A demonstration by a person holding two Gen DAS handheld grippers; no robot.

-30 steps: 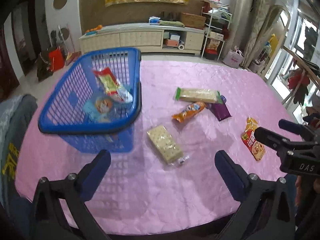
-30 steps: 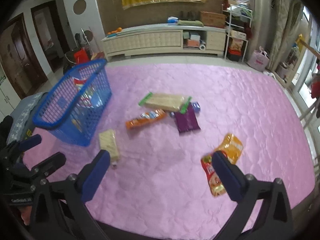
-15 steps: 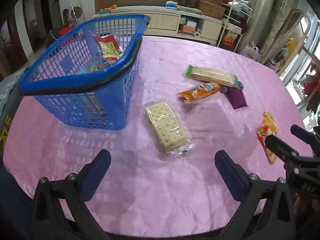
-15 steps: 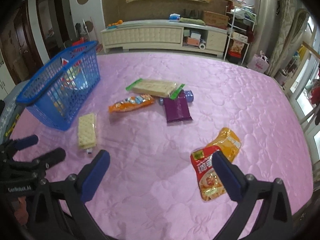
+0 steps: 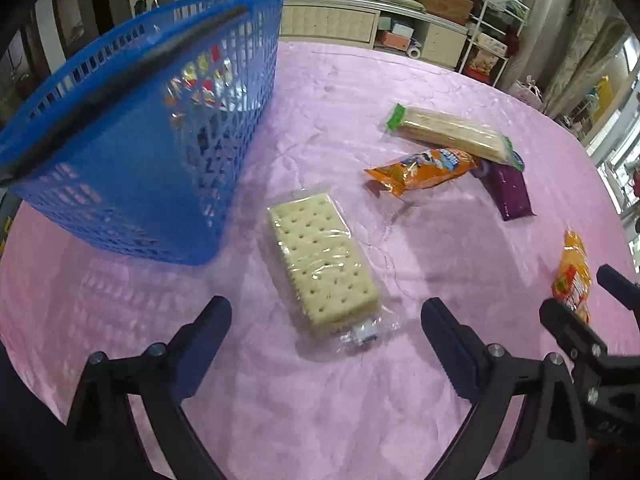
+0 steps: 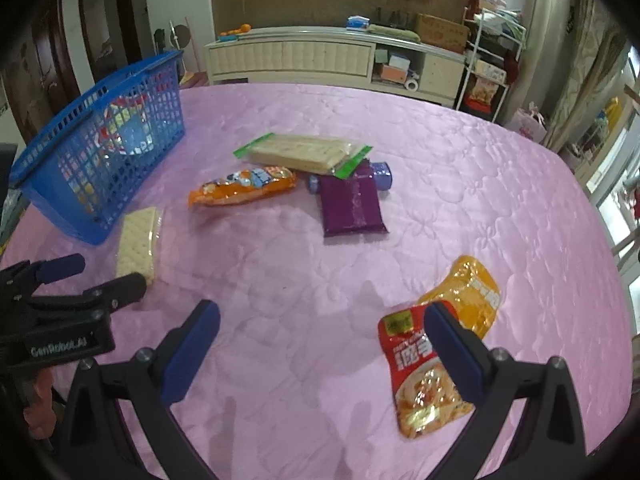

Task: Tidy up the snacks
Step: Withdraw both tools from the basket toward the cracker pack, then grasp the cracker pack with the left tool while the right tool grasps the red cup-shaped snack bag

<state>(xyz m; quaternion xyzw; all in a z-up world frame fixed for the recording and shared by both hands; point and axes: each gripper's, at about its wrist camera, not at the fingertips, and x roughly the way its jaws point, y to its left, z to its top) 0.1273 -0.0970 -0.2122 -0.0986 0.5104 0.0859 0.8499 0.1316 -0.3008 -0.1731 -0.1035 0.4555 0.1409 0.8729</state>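
- Left wrist view: we see the left gripper (image 5: 326,322) with its jaws spread wide; they have just been closing a little, and the near end of the cracker pack (image 5: 320,264) lies between the fingertips, with neither pad pressing on it.
- We note the cracker pack lies flat on the pink tabletop (image 5: 360,400), just beside the blue basket (image 5: 132,152), toward the near edge.
- Blue basket stands at the left edge of the tabletop; some packets show through its mesh.
- Near the middle of the tabletop we see an orange snack bag (image 5: 422,168), a long green-ended biscuit pack (image 5: 452,132) behind it and a purple packet (image 5: 510,192); the biscuit pack overlaps the purple packet's far end.
- Right wrist view: the right gripper (image 6: 320,330) is spread wide and holds nothing.
- Its right fingertip stands in front of a red and yellow pouch (image 6: 416,380) near the right near edge; we cannot tell whether it touches.
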